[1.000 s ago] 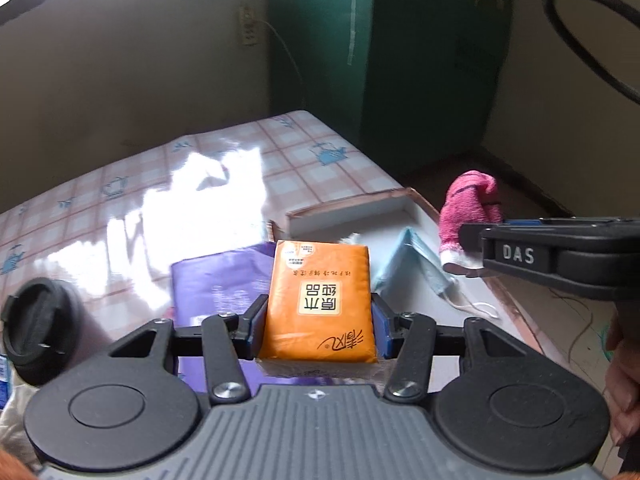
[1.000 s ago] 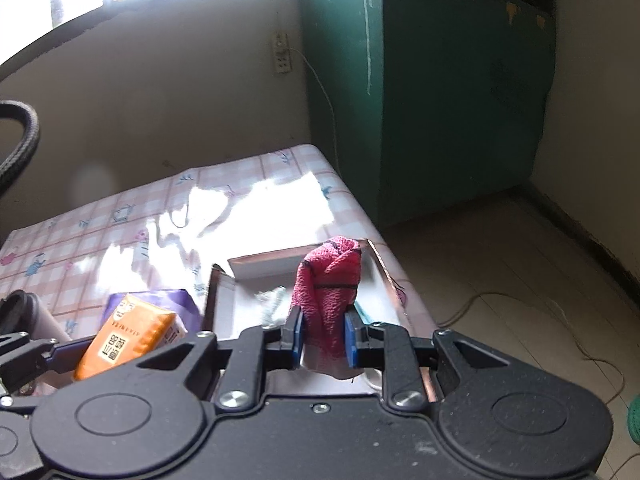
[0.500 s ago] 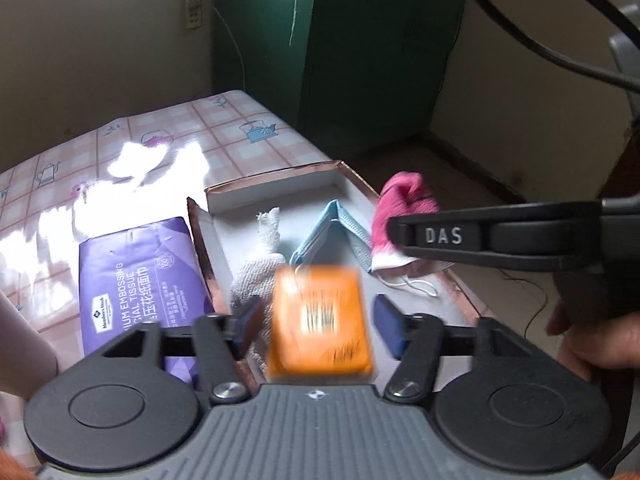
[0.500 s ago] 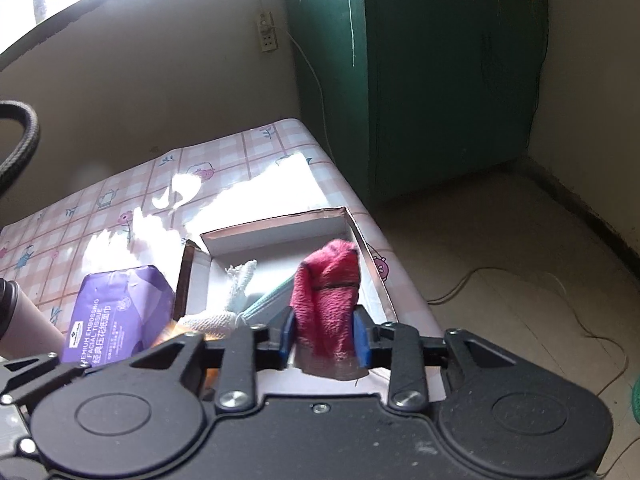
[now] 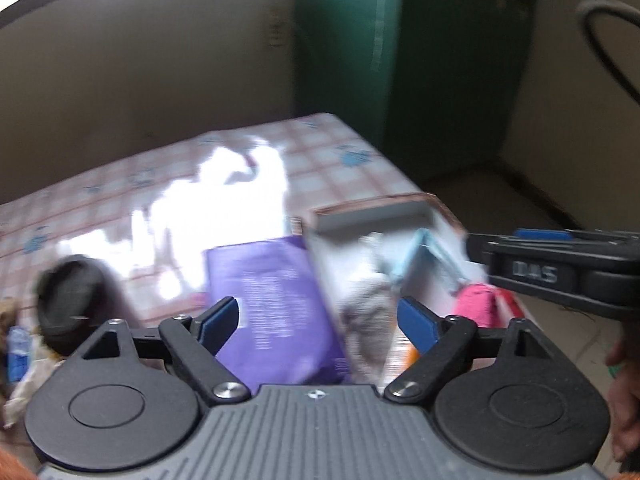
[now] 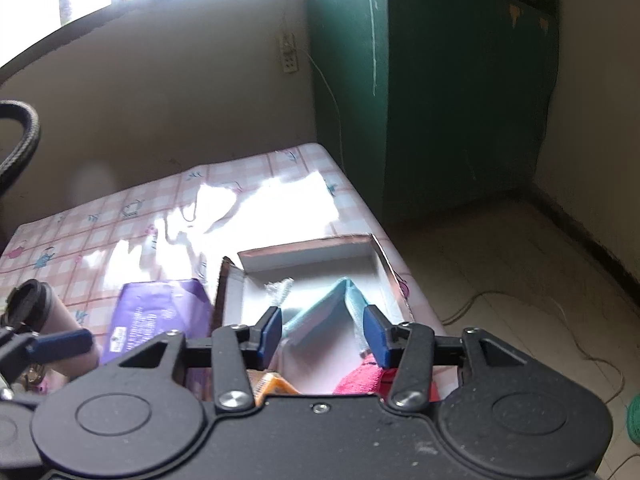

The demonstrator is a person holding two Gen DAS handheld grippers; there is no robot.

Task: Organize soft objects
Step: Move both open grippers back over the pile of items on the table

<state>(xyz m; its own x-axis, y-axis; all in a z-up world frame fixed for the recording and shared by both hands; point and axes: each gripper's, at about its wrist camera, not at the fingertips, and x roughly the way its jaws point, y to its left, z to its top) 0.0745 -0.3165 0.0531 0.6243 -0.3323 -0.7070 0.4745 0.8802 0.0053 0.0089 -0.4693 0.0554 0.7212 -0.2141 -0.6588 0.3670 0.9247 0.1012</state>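
My left gripper (image 5: 316, 312) hangs over the table, its jaws opening wide with nothing between them. Just past its right finger shows a sliver of the orange tissue pack (image 5: 412, 354). My right gripper (image 6: 324, 334) is over the white cardboard box (image 6: 308, 246), its jaws also opening and empty. Beneath it in the box lie the pink towel (image 6: 360, 380), the orange pack (image 6: 272, 386), a folded blue face mask (image 6: 316, 316) and a white cloth (image 6: 280, 288). The left wrist view is blurred; the pink towel (image 5: 476, 304) appears there at the box's near right.
A purple tissue pack (image 6: 156, 312) lies left of the box on the checked tablecloth (image 6: 120, 216). A dark-lidded cup (image 6: 36, 300) stands at the left. A green cabinet (image 6: 440, 100) sits beyond the table's right edge, and cables lie on the floor (image 6: 520, 280).
Both grippers have opened. The orange pack has left the left jaws and the pink towel the right jaws; both now lie in the box. Both hands have drawn back a little.
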